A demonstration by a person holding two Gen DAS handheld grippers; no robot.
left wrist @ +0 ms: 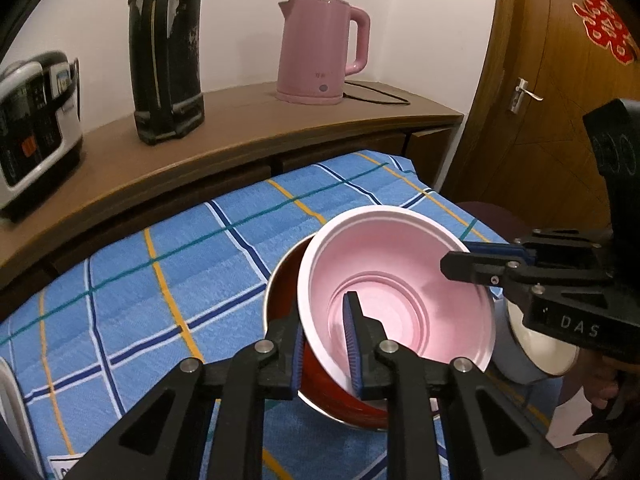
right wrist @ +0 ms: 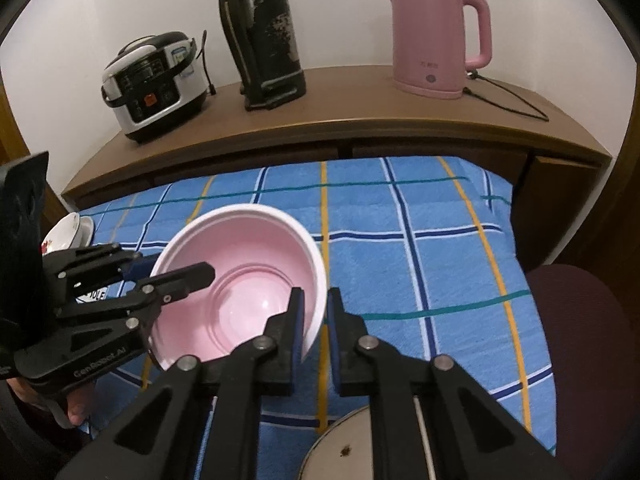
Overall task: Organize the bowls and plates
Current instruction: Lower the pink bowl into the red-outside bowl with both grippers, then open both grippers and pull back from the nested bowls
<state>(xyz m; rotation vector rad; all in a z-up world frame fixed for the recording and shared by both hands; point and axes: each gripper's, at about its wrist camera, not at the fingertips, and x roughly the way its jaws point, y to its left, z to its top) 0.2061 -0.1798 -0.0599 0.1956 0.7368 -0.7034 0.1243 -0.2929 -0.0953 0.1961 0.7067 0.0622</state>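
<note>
You are holding the pink bowl [left wrist: 396, 292] w/ both grippers, one on each side of its rim.

Left gripper [left wrist: 326, 344]: jaws are closing narrow on the near wall of the pink bowl, one finger inside, one outside. Outer finger is sitting between the pink bowl and the red bowl [left wrist: 320, 384], which is directly under and partly behind the jaws. Whether that finger is touching the red bowl: cannot tell.

Right gripper [right wrist: 316, 312]: jaws are pinching the pink bowl's rim, inner finger inside the bowl, outer finger outside over the blue plaid cloth [right wrist: 420, 248].

The pink bowl is tilting, its far rim higher than the side at the left jaws. A white plate [right wrist: 352, 444] is lying just below the right jaws; a flowered dish [right wrist: 64, 232] is lying beyond the left gripper. Pink kettle [right wrist: 436, 36] is standing well ahead of both jaws.
</note>
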